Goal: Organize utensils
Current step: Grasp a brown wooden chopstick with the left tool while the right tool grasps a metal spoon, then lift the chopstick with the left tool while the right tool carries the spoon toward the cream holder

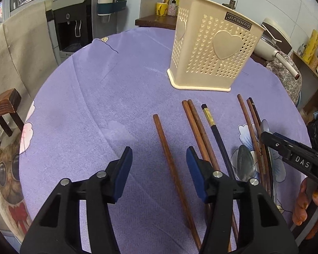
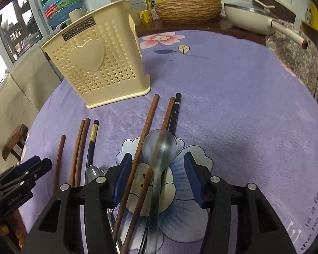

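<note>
A cream perforated utensil holder (image 1: 209, 50) (image 2: 99, 57) stands upright on the purple tablecloth. Several brown wooden chopsticks and dark chopsticks lie in front of it. My left gripper (image 1: 159, 165) is open, its jaws on either side of one brown chopstick (image 1: 171, 160). My right gripper (image 2: 156, 173) is open over two brown chopsticks (image 2: 144, 131) and a metal spoon (image 2: 159, 146), which looks blurred. A second spoon (image 1: 244, 163) (image 2: 93, 172) lies between the two groups. The right gripper also shows at the left wrist view's right edge (image 1: 286, 150).
The round table's purple flowered cloth (image 2: 233, 105) reaches a wooden counter with a woven basket (image 2: 188, 9), a pan (image 2: 250, 19) and yellow cups (image 1: 162, 8). A water dispenser (image 1: 72, 21) and a wooden chair (image 1: 4, 114) stand to the left.
</note>
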`<state>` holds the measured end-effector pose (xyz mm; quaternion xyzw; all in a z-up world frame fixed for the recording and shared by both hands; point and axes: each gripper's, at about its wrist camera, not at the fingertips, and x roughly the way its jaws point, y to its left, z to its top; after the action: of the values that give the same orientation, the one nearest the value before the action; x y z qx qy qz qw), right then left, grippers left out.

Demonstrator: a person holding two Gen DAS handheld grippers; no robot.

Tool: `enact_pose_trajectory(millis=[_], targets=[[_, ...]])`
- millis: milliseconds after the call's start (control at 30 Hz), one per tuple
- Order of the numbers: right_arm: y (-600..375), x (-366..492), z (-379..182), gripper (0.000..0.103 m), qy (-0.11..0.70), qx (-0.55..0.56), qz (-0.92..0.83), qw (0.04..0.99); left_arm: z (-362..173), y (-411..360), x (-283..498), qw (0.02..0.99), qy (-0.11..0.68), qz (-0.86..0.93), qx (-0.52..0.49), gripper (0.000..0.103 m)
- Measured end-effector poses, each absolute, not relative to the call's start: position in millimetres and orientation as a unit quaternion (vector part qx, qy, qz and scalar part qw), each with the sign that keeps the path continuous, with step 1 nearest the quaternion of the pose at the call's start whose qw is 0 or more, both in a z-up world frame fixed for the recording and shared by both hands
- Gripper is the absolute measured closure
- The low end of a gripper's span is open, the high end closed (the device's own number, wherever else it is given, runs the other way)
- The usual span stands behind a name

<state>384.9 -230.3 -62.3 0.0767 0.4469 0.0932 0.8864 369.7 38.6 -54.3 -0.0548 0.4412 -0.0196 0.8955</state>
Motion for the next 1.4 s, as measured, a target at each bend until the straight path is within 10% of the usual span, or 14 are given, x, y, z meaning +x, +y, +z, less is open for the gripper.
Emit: enact_pose_trajectory(millis=[800,1400], targets=[[-230.1,395.2,-68.8,0.068,0.444,0.068,0.089,0.889,-68.9,25.8,399.8,0.884,0.467,0.013,-0.024,0.092],[-229.3,390.9,-62.6,0.068,0.432,0.055,0.086,0.896,-67.4,31.4,405.2,0.882,0.467,0.016,-0.051,0.095]])
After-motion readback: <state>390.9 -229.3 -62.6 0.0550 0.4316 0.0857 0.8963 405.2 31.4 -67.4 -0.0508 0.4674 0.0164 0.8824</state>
